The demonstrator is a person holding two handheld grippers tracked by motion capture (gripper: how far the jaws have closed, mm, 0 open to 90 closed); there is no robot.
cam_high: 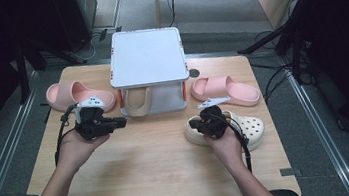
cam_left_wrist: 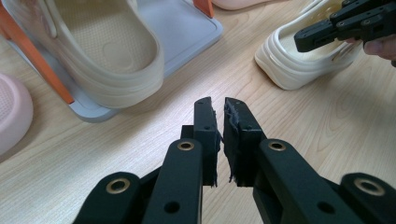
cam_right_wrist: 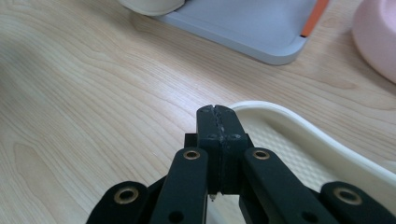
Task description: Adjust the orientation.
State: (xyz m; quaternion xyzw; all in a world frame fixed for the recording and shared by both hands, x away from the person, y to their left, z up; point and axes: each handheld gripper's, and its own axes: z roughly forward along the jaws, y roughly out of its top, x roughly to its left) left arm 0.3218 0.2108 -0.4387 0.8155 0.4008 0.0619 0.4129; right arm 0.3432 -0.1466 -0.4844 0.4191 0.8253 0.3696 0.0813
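A cream clog (cam_high: 252, 129) lies on the wooden table at the right, its heel end toward the table's middle. My right gripper (cam_high: 193, 123) hangs over that heel end, pointing left. Its jaws are shut pad to pad (cam_right_wrist: 217, 109) with nothing between them, and the clog's rim (cam_right_wrist: 299, 149) curves past just to their right. A second cream clog (cam_high: 138, 102) sits on the lower shelf of a grey rack (cam_high: 147, 56). My left gripper (cam_high: 124, 122) points right in front of that shelf. Its jaws (cam_left_wrist: 218, 102) are shut to a thin slit and hold nothing.
Two pink slides lie on the table, one left of the rack (cam_high: 79, 94) and one right of it (cam_high: 227, 89). The rack has orange posts and a flat top. Bare wood stretches from the grippers to the table's near edge (cam_high: 162, 180).
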